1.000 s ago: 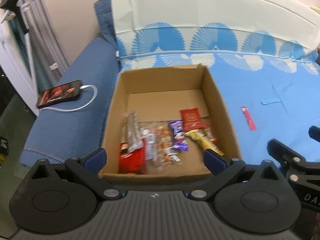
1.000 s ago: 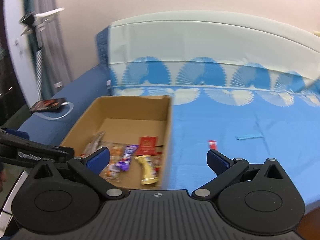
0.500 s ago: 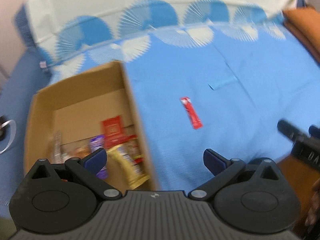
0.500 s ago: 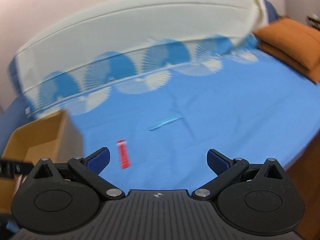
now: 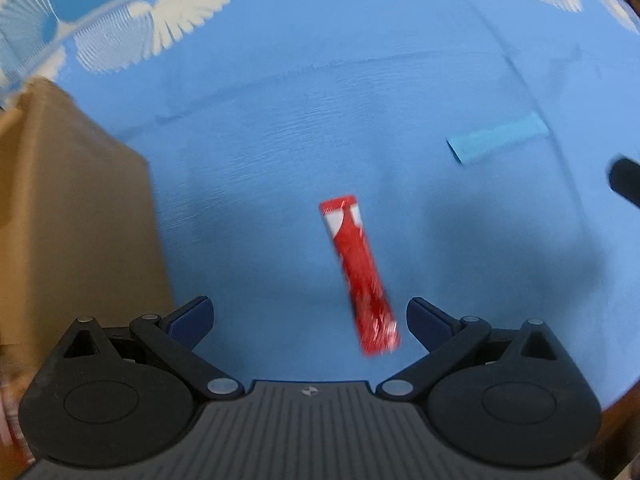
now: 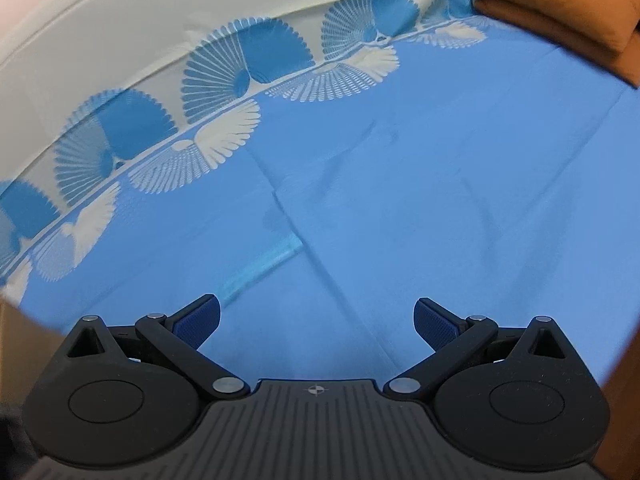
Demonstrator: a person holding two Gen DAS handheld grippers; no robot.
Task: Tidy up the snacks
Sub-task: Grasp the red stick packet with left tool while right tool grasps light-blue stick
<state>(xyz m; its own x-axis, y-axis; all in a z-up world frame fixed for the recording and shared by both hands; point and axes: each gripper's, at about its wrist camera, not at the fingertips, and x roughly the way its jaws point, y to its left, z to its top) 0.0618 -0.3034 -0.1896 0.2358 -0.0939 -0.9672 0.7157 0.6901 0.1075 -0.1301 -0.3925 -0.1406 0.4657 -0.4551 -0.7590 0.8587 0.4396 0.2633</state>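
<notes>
My left tool [image 5: 308, 316] hung over the bed [image 5: 400, 120], fingers spread wide, nothing between them. The red stick [image 5: 360, 272] lay flat on the sheet just ahead (blurred), right of the box [image 5: 72, 220]. My right tool [image 6: 316, 316] was also wide apart, empty, near a blue strip [image 6: 260, 268].

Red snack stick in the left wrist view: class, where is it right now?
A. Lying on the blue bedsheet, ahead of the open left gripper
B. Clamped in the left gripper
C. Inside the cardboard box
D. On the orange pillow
A: the red snack stick lies flat on the blue bedsheet, outside the cardboard box, and the left gripper is open with neither finger touching it.
</notes>
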